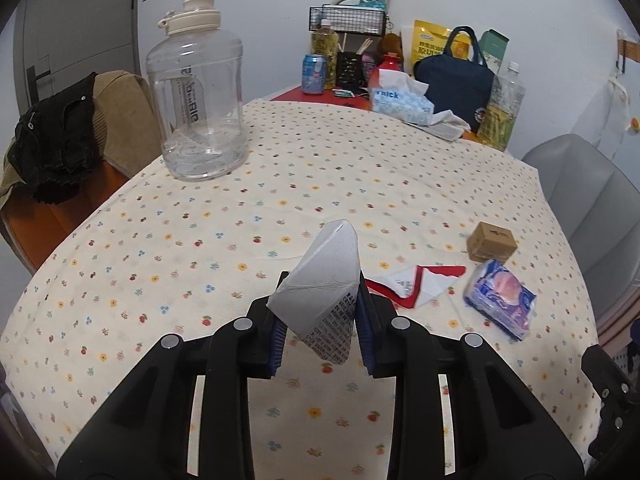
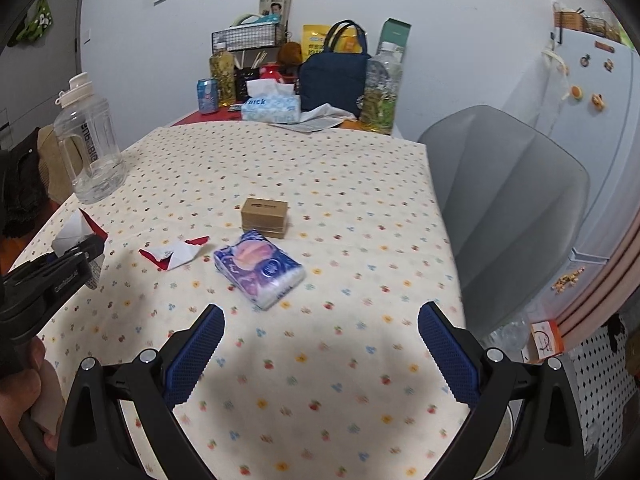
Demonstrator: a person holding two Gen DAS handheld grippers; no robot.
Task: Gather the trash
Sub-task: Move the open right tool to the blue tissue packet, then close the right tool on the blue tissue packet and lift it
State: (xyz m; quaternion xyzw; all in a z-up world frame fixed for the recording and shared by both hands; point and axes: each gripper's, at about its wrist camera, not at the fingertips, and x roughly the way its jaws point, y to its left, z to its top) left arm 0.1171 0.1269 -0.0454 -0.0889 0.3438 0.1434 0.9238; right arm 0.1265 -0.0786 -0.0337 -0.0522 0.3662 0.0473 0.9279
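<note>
Your left gripper (image 1: 320, 320) is clenched on a torn scrap of white wrapper (image 1: 320, 280), printed with small text along its lower edge; the scrap stands up between the 2 blue pads, lifted off the flowered tablecloth (image 1: 200, 240). Just to the right of that gripper lies a second scrap of red and white wrapper (image 1: 416, 286), flat on the cloth. Farther right sit a purple tissue pack (image 1: 500, 300) and a small brown box (image 1: 491, 241) just beyond it. Your right gripper (image 2: 320, 348) is released, its jaws spread wide above bare cloth, with the tissue pack (image 2: 260, 268) just ahead of it and the brown box (image 2: 265, 216) behind that. A large clear water jug (image 1: 196, 92) stands far ahead and to the left of your left gripper.
</note>
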